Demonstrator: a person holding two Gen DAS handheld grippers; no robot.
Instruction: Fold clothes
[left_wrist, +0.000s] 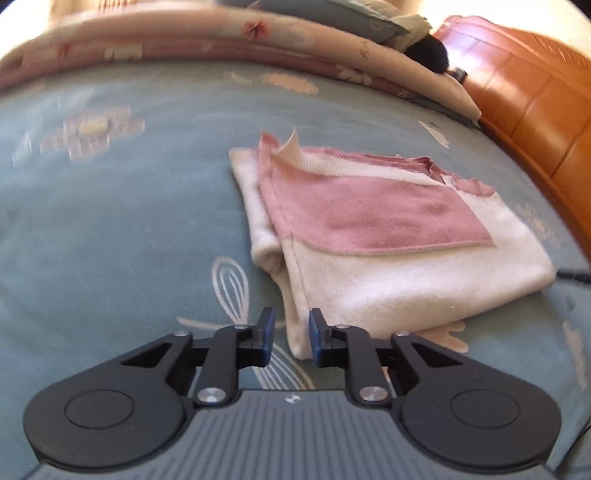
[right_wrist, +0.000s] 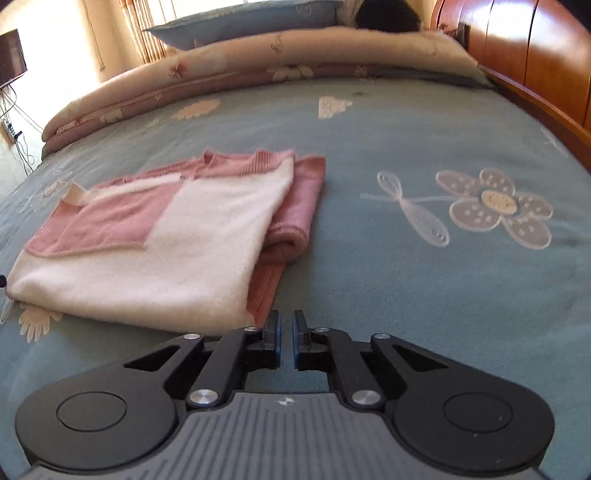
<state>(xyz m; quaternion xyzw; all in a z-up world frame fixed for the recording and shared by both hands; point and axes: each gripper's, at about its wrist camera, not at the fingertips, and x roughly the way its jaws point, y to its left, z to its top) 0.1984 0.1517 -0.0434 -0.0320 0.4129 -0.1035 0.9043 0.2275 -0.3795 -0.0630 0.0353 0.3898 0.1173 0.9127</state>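
Note:
A folded pink and cream sweater (left_wrist: 388, 240) lies flat on the blue flowered bedspread (left_wrist: 110, 229). My left gripper (left_wrist: 291, 334) hovers at its near left corner. The jaws stand a little apart, and the sweater's cream corner shows in the gap without being pinched. In the right wrist view the same sweater (right_wrist: 177, 243) lies to the left, pink sleeve layers peeking out along its right edge. My right gripper (right_wrist: 287, 332) sits just off the sweater's near right corner. It is shut with nothing in it, only bedspread (right_wrist: 406, 280) beneath.
A rolled beige and pink quilt (right_wrist: 240, 70) and a blue pillow (right_wrist: 240, 18) lie across the far side of the bed. An orange wooden headboard (left_wrist: 535, 110) runs along the right. A dark cable (left_wrist: 574, 276) touches the sweater's right side.

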